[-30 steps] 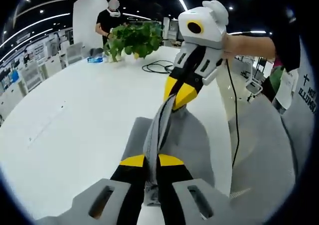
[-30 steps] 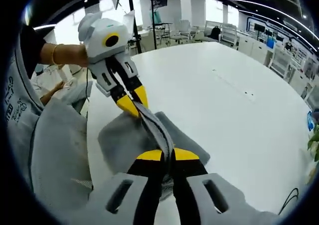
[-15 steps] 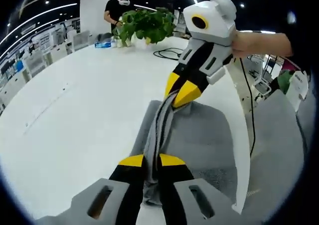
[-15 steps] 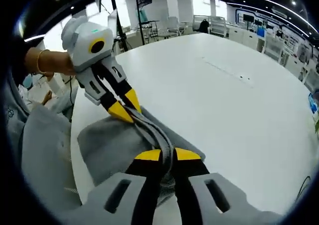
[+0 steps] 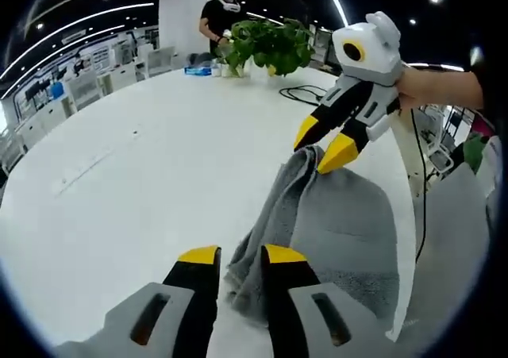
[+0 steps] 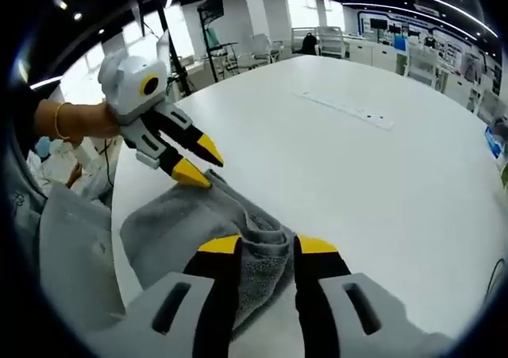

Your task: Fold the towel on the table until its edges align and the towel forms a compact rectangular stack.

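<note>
A grey towel (image 5: 349, 223) lies folded on the white table (image 5: 135, 159) near its edge, with a bunched fold along its left side. My left gripper (image 5: 241, 256) is open, its yellow tips either side of the towel's near corner. The right gripper (image 5: 322, 144) hovers open just over the towel's far corner, apart from the cloth. In the right gripper view the towel (image 6: 178, 223) spreads to the left, and its rumpled corner sits between the open jaws of my right gripper (image 6: 267, 245). The left gripper (image 6: 201, 160) stands open at the towel's far end.
A potted plant (image 5: 262, 47), a black cable (image 5: 305, 94) and a small blue item (image 5: 198, 70) sit at the table's far end, where a person (image 5: 226, 13) stands. The table edge (image 5: 406, 239) runs right beside the towel. The holder's grey clothing (image 5: 464, 231) is beyond it.
Both grippers have opened and let go of the towel's raised edge. The edge has dropped onto the table, and the grippers have drawn slightly away from it.
</note>
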Motion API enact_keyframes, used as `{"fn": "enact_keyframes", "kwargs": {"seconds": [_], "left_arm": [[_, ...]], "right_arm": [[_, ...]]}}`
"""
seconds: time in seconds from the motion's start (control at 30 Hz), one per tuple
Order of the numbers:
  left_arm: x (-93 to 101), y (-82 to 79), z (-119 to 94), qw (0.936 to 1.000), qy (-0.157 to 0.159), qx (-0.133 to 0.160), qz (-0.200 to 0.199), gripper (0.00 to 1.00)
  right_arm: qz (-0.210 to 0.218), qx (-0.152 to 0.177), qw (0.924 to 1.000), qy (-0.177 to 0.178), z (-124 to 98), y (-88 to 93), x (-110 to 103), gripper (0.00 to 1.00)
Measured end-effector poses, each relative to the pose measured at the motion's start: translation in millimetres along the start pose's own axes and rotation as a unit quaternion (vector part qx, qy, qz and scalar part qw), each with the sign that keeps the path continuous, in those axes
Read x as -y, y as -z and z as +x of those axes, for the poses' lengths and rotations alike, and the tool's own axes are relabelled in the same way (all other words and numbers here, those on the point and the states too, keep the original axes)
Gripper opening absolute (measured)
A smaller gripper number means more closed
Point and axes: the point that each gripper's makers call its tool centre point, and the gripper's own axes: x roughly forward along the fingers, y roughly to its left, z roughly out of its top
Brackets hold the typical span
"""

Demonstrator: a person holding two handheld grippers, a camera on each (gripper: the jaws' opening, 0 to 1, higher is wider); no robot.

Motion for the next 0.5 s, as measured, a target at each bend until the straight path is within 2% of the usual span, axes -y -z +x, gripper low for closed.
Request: {"fn": "enact_keyframes", "kwargs": {"seconds": [0.2,0.5], "left_arm": [[2.5,1.1,-11.0,0.9997,0.005,0.01,-0.023,0.28],[6.0,27.2,-12.1,0.998,0.009,-0.016,-0.061,0.3]], "right_arm": [[0.012,-0.002,0.9999,0.002,0.0,4.9,0.7,0.26],[0.04,-0.001,0.9991,0.012,1.6,9.9,7.6,0.24]]}}
